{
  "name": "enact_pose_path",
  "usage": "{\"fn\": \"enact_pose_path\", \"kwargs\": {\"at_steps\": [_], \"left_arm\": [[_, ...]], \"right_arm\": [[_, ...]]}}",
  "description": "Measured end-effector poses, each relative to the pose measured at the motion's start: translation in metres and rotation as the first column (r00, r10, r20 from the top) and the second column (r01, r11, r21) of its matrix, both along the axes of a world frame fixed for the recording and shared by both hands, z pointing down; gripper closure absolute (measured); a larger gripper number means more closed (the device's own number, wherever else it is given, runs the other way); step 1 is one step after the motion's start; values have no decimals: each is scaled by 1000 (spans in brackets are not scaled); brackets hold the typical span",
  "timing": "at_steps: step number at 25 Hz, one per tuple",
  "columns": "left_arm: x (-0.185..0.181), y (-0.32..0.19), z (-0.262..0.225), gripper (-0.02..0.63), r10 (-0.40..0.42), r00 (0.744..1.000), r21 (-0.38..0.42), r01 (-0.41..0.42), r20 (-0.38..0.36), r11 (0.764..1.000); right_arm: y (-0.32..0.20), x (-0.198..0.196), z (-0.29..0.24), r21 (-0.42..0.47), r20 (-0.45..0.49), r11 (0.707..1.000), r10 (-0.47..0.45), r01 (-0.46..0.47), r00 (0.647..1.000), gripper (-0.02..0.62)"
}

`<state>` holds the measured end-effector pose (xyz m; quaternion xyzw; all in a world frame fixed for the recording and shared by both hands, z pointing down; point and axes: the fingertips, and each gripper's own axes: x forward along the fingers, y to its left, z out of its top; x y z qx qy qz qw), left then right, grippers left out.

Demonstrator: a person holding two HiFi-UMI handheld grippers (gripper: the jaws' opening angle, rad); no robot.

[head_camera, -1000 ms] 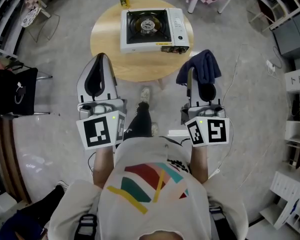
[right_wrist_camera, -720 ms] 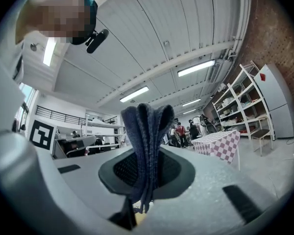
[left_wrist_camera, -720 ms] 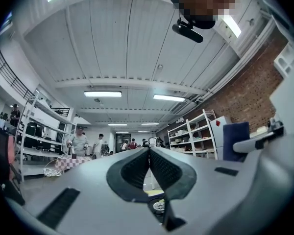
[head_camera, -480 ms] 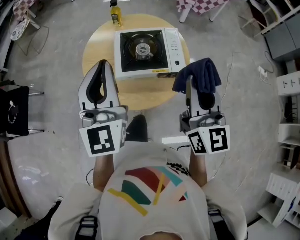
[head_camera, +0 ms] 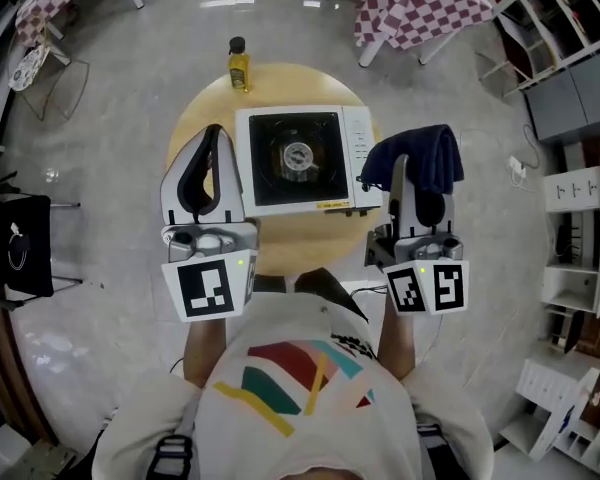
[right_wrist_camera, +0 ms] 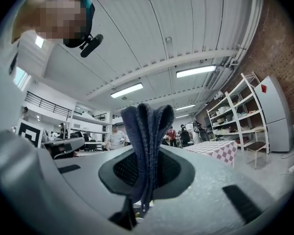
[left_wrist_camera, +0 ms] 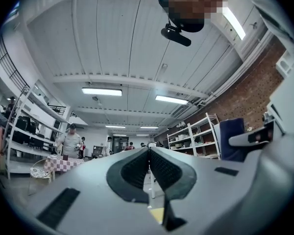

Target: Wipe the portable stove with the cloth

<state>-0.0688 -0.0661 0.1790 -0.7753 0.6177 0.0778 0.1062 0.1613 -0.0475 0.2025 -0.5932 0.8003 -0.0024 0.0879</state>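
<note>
Pinching thick, folded navy cloth (right_wrist_camera: 146, 131)

We held our left tool (left_wrist_camera: 148, 151) tilted upward, jaws pressed together, facing the white ceiling (left_wrist_camera: 127, 43) and the shelves (left_wrist_camera: 193, 138).

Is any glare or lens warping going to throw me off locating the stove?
Head view: edges bow, but the stove is sharp near centre; small glare streaks on the floor. Left gripper view: strong fisheye, aimed up at ceiling lights, no stove. Right gripper view: same warp, cloth fills the middle.
</note>
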Motion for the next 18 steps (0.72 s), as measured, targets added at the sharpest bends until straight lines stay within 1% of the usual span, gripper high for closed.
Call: {"fn": "enact_pose_path", "kwargs": {"at_steps": [3,10,14,18], "left_arm": [[-7,-17,-4,600,-13,1000,12,13,-23,1000],[1,-42,3,600,-42,999,-27,42,5,999],[3,-48,-8,600,-67,998,18,67,-18,998],[6,-50,6,600,-94,996,-27,94,-10,995]], "right_arm": [[-21,-4,0,4,8,1000,10,-10,1000,563],[-57,4,7,-25,41,1000,-13,14,999,563],[-70,4,16,-46,63,998,-31,34,998,563],[-75,2,25,-65,66,996,-58,62,996,563]]}}
